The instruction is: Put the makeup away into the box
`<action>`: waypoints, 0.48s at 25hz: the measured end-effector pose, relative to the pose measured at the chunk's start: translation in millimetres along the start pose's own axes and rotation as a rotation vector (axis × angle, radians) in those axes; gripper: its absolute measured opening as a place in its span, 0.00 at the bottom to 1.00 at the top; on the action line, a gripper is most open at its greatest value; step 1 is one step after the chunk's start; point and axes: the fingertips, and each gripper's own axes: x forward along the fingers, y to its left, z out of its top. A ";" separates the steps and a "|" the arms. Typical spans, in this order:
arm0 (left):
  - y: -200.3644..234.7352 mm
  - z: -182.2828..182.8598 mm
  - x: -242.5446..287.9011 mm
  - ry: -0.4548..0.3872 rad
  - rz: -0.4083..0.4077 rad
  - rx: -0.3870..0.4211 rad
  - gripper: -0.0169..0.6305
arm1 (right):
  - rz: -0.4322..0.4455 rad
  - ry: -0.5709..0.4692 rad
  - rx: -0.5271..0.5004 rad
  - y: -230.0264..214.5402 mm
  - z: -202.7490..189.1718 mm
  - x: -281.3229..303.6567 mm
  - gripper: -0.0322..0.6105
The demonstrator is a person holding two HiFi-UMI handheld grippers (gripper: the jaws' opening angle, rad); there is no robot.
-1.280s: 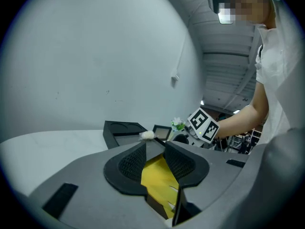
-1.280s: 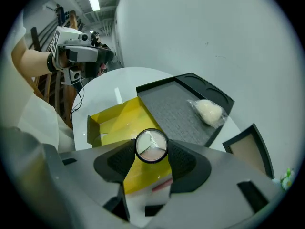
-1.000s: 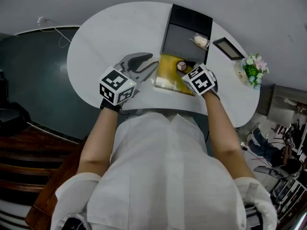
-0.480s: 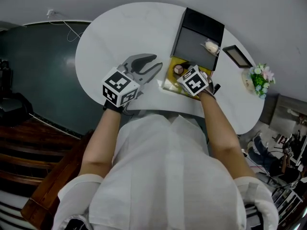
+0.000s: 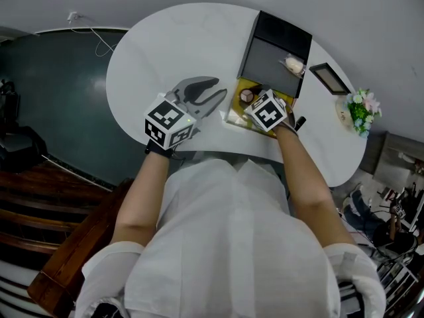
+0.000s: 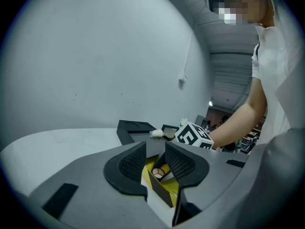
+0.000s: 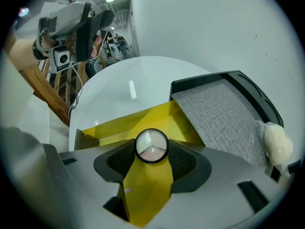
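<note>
My right gripper [image 5: 250,99] is shut on a small round compact [image 5: 246,97] with a clear lid and black rim. It holds the compact [image 7: 151,146] just above the open yellow box [image 7: 125,126], between its two dark pads. In the head view the yellow box [image 5: 240,116] lies at the table's near edge, against a black tray. My left gripper [image 5: 219,88] hovers left of the box, pointing at it. Its jaws [image 6: 156,162] stand a little apart with nothing between them.
A black tray with grey lining [image 5: 268,59] lies behind the yellow box, and a white puff [image 5: 293,65] rests in it. A small framed picture [image 5: 330,78] and a pot of flowers [image 5: 358,106] stand to the right on the white oval table [image 5: 165,45].
My right gripper has carried the compact a little leftward over the yellow box. The left gripper has edged slightly toward the box.
</note>
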 end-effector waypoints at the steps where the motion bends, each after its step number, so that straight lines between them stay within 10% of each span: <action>1: -0.7 -0.1 0.3 0.001 -0.001 0.001 0.23 | 0.000 -0.002 -0.001 0.3 0.0 0.0 0.39; 12: -12.3 3.6 12.3 0.019 -0.047 0.025 0.23 | -0.004 -0.061 0.012 5.3 0.3 -21.5 0.41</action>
